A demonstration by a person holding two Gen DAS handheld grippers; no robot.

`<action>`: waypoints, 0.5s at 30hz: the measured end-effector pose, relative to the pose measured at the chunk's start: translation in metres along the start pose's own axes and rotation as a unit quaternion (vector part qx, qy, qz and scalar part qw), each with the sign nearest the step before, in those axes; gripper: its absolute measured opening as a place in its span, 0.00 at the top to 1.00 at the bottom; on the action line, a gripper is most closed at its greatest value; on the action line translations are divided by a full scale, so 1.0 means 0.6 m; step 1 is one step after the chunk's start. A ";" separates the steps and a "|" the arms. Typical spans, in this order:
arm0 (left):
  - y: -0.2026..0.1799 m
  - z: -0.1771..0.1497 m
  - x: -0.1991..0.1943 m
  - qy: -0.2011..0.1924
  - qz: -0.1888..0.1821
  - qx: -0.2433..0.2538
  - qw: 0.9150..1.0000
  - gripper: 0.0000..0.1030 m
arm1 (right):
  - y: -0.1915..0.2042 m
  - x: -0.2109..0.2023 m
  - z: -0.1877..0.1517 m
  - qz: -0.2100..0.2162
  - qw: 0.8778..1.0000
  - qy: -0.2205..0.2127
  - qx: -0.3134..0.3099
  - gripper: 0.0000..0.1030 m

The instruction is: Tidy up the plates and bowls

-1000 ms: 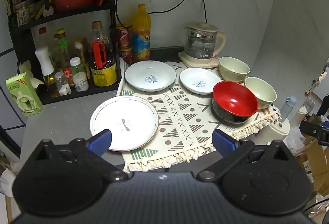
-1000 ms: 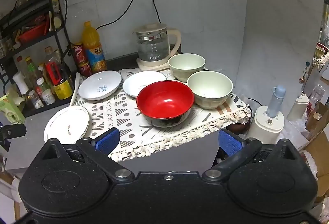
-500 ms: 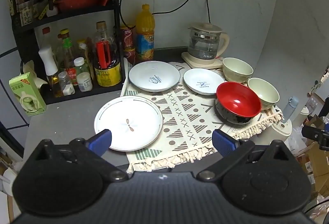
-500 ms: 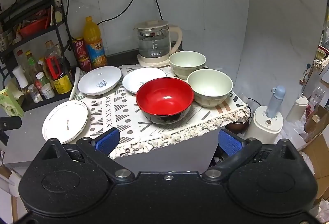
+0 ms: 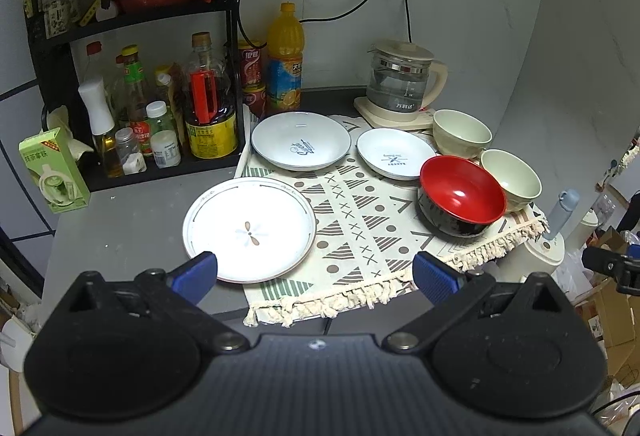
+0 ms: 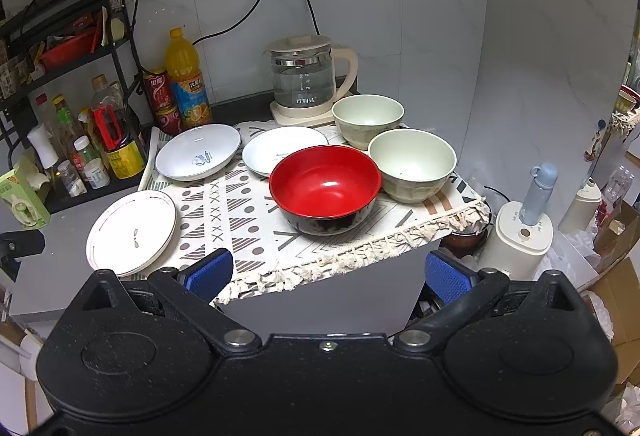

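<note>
Item: 3 plates and 3 bowls, all separate, none stacked.

Large white plate [image 5: 250,230]: lower left of centre in the left wrist view, half on the bare grey table [image 5: 120,224], half on the patterned mat [image 5: 360,220].

Deep white plate [image 5: 301,139]: upper centre, at the mat's far left corner, just beside the black condiment rack [image 5: 132,35].

Small white plate [image 5: 396,152]: right of the deep plate, near it but apart.

Red bowl [image 6: 325,189]: centre of the right wrist view, upright, near the mat's fringed front edge.

Pale green bowl, front [image 6: 412,164]: right of the red bowl, just beside it or touching; I cannot tell which.

Pale green bowl, rear [image 6: 368,119]: behind the front one, close to the glass kettle [image 6: 306,79].

Left hand-held gripper [image 5: 316,270]: released, blue pads wide apart, empty, low in frame short of the large plate.

Right hand-held gripper [image 6: 328,274]: released, empty, in front of the table edge facing the red bowl.

Step in hand, by judgement: approach, nothing yet grasped; the task looks barely begun.

Handling notes: take a plate by its rim with 1 pad under and 1 over, since a flat plate offers no side to pinch. Nest small into large. Grip a bowl across its wall at the rim, lift straight up, and avoid dragging the loose mat toward the edge.
</note>
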State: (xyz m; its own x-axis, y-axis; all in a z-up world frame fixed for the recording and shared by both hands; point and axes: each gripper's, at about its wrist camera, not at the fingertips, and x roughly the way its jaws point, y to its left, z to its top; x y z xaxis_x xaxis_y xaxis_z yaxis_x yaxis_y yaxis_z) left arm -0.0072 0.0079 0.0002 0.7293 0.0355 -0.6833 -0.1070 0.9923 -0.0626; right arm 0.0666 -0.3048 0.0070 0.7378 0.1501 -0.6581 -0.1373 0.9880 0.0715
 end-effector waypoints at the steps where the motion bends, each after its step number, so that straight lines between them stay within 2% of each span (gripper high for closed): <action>1: 0.000 -0.002 -0.001 0.000 -0.001 0.000 1.000 0.00 | 0.000 -0.001 0.000 0.000 1.000 -0.001 0.000 0.00; 15: -0.002 -0.005 -0.010 -0.004 -0.002 -0.005 1.000 0.00 | 0.000 -0.007 -0.003 -0.005 1.000 -0.008 0.001 0.00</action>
State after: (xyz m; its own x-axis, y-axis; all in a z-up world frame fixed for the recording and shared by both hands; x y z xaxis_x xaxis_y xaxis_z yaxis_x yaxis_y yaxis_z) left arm -0.0135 0.0060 0.0023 0.7356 0.0336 -0.6765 -0.1120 0.9910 -0.0726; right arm 0.0623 -0.3052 0.0084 0.7499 0.1413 -0.6462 -0.1288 0.9894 0.0669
